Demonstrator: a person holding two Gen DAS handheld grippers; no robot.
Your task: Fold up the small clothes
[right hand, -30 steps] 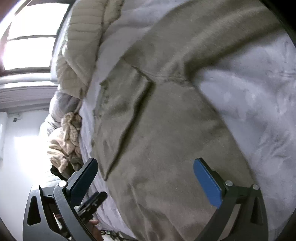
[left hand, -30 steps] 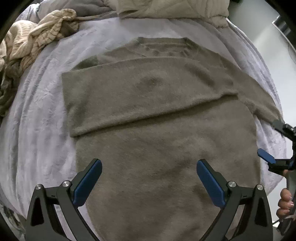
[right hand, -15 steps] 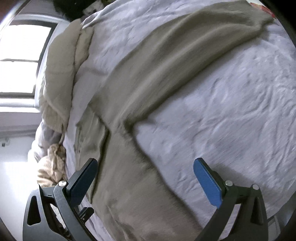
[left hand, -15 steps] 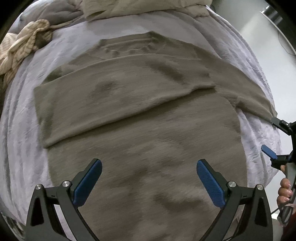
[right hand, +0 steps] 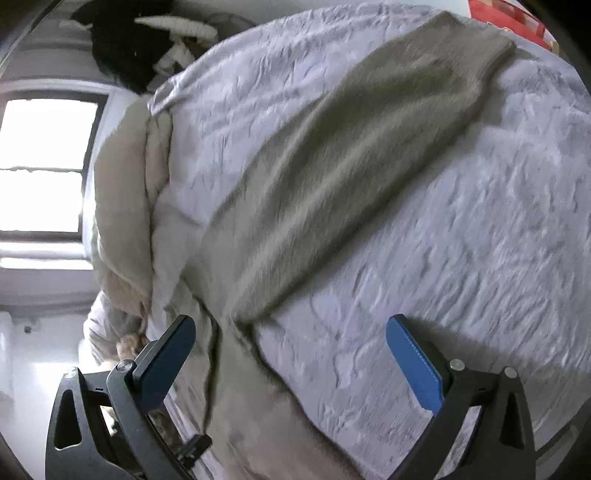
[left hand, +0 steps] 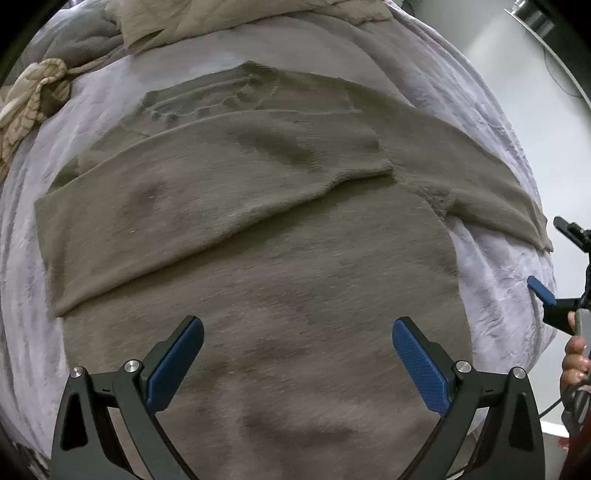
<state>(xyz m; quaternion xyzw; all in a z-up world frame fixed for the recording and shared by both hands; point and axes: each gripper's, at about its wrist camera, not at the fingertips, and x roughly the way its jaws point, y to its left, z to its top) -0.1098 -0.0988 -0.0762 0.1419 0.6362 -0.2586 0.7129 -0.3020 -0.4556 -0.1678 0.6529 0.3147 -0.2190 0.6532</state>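
Observation:
A taupe knit sweater (left hand: pixel 258 266) lies flat on a pale lilac bedcover (left hand: pixel 22 258). One sleeve is folded across its chest (left hand: pixel 192 199); the other sleeve (right hand: pixel 351 155) stretches straight out over the cover to the right. My left gripper (left hand: pixel 297 363) hovers open over the sweater's lower body, holding nothing. My right gripper (right hand: pixel 291 363) is open above the cover beside the outstretched sleeve's armpit, holding nothing. In the left wrist view the right gripper (left hand: pixel 554 266) shows at the right edge of the bed, with a hand (left hand: pixel 572 362) on it.
A cream quilted blanket (left hand: pixel 258 18) is bunched at the head of the bed. A striped beige garment (left hand: pixel 29 99) lies crumpled at the far left. A bright window (right hand: pixel 40 166) and a black-and-white plush (right hand: pixel 140 40) sit beyond the bed.
The left gripper has moved right and nearer over the sweater's body. The right gripper has swung off the sweater's body towards the outstretched sleeve and bare cover. Both stayed open.

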